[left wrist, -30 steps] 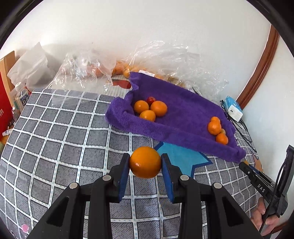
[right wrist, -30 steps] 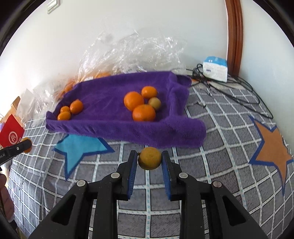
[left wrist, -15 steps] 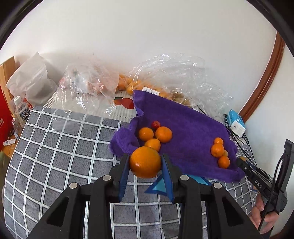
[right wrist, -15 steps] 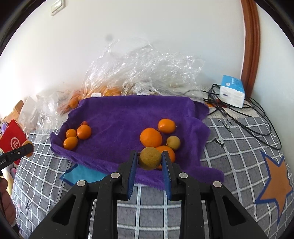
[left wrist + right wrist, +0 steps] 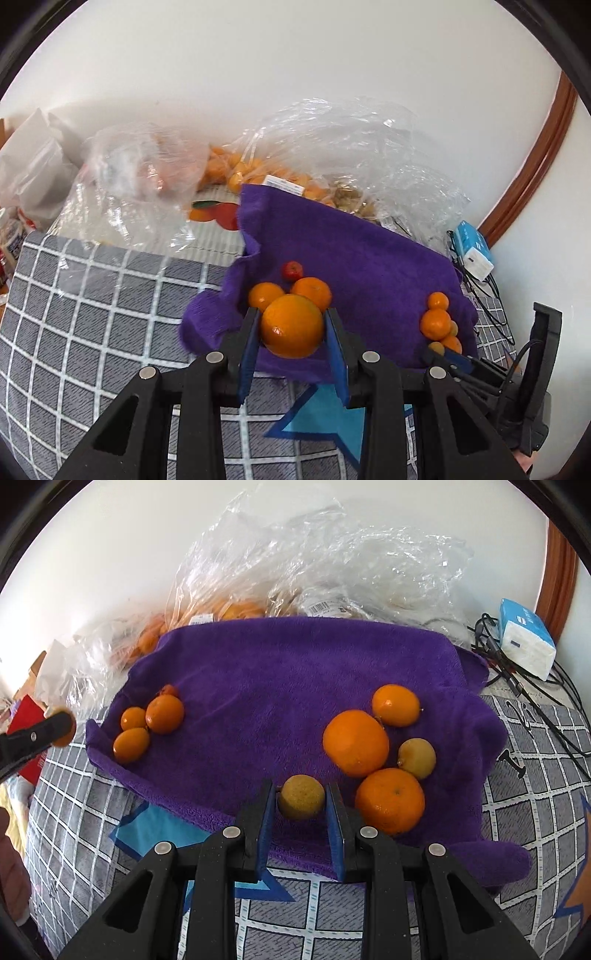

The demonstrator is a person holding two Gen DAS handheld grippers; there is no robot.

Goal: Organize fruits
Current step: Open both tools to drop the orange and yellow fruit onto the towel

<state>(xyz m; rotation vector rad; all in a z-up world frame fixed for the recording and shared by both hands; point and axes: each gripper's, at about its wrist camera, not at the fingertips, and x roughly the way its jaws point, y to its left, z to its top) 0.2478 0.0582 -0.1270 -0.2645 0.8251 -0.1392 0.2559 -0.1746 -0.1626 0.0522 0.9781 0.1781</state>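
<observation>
While both claws hang over its near edge, the purple towel lies rumpled on the grey checked cover, with crinkled clear plastic bags of fruit against the wall behind it. Left claw is clamped on a big orange, glossy, smooth skin, held just in front of the left fruit group: two smaller oranges and a small red fruit. Right claw grips a small yellow-brown fruit, dull, rough and pitted skin, held over the towel's front edge, just left of the right group: three oranges and one more yellowish fruit. Left group in the right view: three small oranges touching, something red behind them. Blue-white tissue pack sits by black cables at right; print unreadable. Barcode stickers on the bags, text too small to read.
</observation>
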